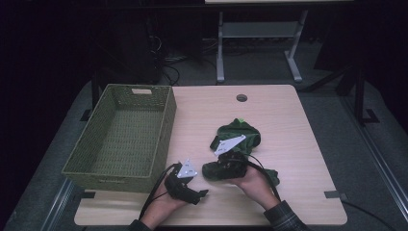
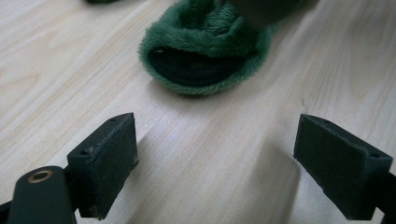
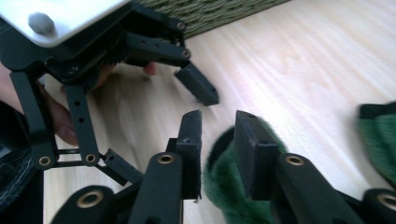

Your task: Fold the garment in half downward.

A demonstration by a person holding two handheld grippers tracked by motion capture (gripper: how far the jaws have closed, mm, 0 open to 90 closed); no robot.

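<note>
A fuzzy dark-green plush slipper with a black insole (image 2: 205, 49) lies on the pale wooden table (image 1: 288, 144), near its front edge and right of the middle. The right gripper (image 3: 218, 154) has its two black jaws down over the slipper's furry rim — one pad on either side of the plush, a narrow gap between them; whether the pads actually press the fur I cannot tell. In the high view that gripper (image 1: 226, 166) sits on the slipper, the hand behind it.

The left gripper (image 2: 215, 163) is just beside it, jaws wide apart with bare wood between them, the slipper's open toe straight ahead but clear of the pads. From above, this gripper (image 1: 185, 185) is low over the table's front edge.

A second green plush slipper (image 1: 240, 132) lies just beyond the first. Further left stands an olive-green woven rectangular basket (image 1: 91, 139) — close to the left gripper.
</note>
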